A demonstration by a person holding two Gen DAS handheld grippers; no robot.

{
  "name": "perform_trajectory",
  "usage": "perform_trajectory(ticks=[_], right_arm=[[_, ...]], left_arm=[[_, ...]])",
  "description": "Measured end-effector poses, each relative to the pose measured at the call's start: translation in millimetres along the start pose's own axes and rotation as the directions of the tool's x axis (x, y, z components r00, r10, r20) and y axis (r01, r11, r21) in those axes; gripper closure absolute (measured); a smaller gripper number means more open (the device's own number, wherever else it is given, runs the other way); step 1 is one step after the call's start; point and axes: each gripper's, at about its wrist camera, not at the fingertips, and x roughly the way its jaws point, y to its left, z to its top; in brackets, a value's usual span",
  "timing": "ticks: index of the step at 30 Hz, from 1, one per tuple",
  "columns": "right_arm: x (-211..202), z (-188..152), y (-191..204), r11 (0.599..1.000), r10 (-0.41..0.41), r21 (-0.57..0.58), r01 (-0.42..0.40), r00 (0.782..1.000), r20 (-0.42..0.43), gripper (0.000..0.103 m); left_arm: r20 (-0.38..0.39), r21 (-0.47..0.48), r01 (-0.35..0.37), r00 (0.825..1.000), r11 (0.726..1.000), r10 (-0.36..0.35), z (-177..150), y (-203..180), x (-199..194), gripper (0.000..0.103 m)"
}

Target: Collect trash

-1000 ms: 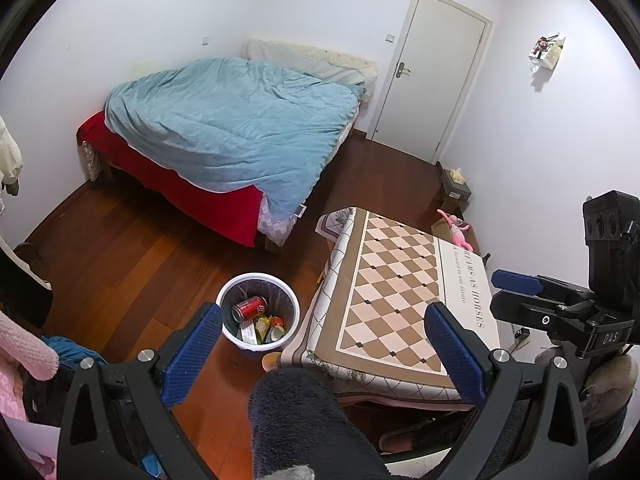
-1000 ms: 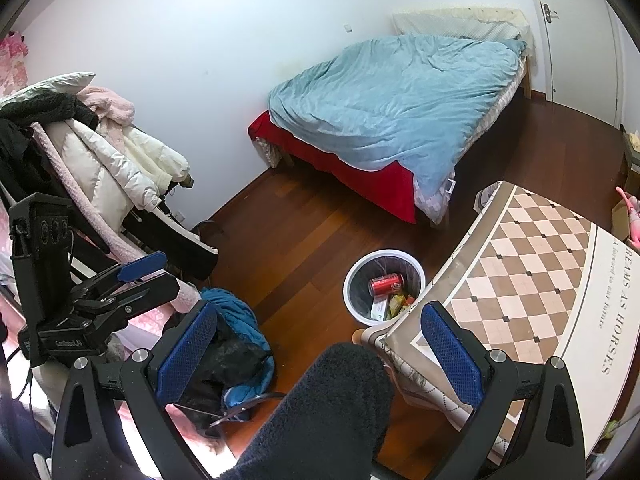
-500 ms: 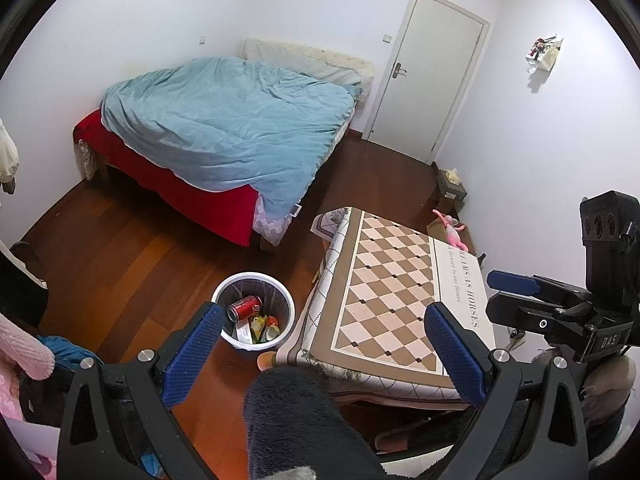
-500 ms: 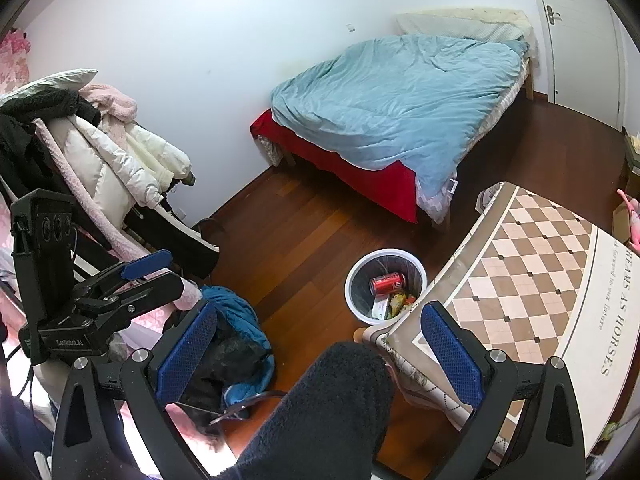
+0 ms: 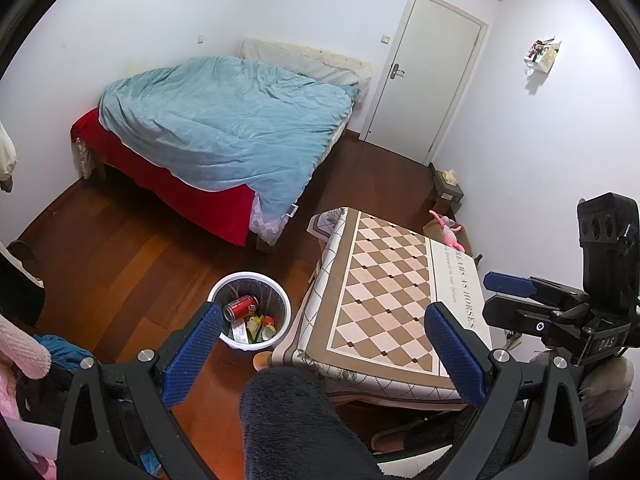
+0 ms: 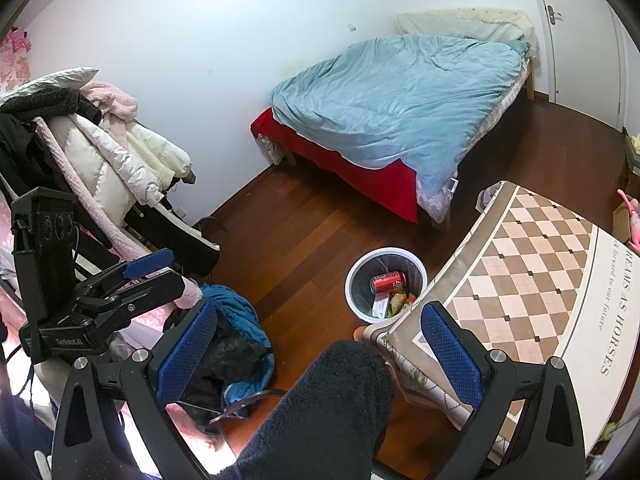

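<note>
A bed fills the far left, with a checkered table near right. Between them on the floor stands the white trash bin, holding a red can. The left gripper and right gripper both hang spread wide and empty.

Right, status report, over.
Left gripper open, empty. Right gripper open, empty. Red can and wrappers in white bin beside table. Nothing blocking the bin.
</note>
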Motion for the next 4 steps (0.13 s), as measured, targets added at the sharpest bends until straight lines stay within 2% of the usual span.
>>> perform_trajectory(ticks=[4], right_arm=[[0.3,-2.5,-1.7,1.000,0.002,0.001,-0.002,1.000,-0.003,0.000]], left_arm=[[0.004,-0.002,0.007,1.000,1.000,-0.007,-0.5,-3.1,-0.7,0.000]])
